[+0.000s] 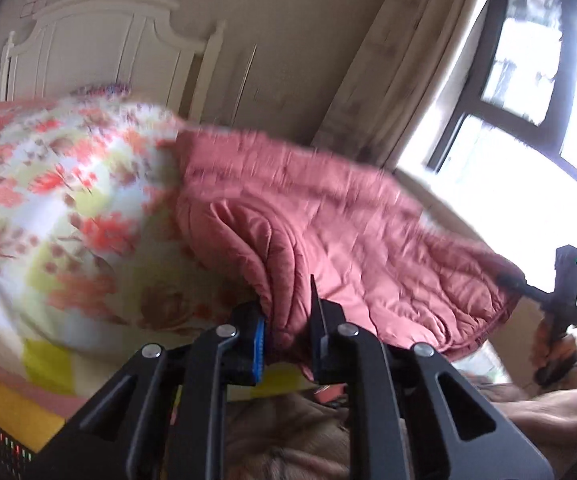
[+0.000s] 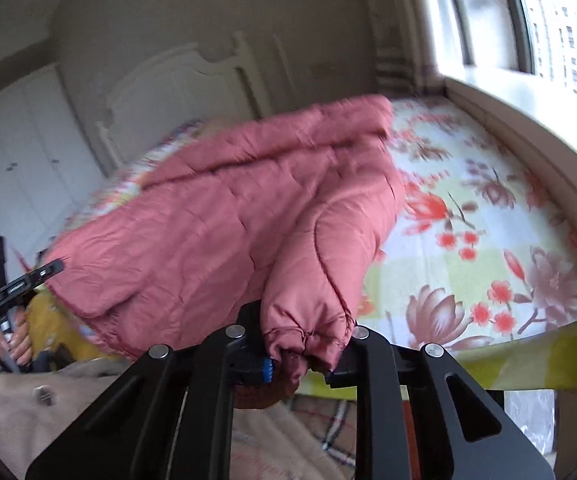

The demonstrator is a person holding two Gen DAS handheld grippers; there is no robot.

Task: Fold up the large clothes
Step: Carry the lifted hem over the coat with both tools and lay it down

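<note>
While both views are blurred, the left wrist view still shows enough: left gripper (image 1: 288,320) at bottom centre, clenched on a bunched fold of the pink quilted jacket (image 1: 328,224). Blue pad on the left finger presses the fabric; the right finger's dark tip sticks up through the folds. Jacket spreads from centre frame toward the right, hanging w/ its hem sagging lower right. At far right edge the right gripper (image 1: 508,280) bites the jacket's other end, a hand below it on the handle. Behind, at left, a floral bedsheet (image 1: 56,200) in red, white & green; cream headboard (image 1: 100,48) upper left; curtain (image 1: 400,72) & dark-framed window (image 1: 528,80) upper right. Brown plaid fabric (image 1: 288,432) lies along the bottom, under the gripper.

Right wrist view: right gripper (image 2: 300,360) bottom centre, clamped on a sleeve cuff of the jacket (image 2: 228,232); gathered cuff bulges between the fingers, blue pad just left of it. Jacket fills centre frame, sloping to lower left, where the left gripper (image 2: 48,270) grips its edge, hand (image 2: 12,340) beneath. Bedsheet (image 2: 488,220) at right, headboard (image 2: 168,92) upper centre-left, white wardrobe doors (image 2: 20,152) at left, window (image 2: 548,20) upper right. Plaid fabric (image 2: 288,440) at bottom.
</note>
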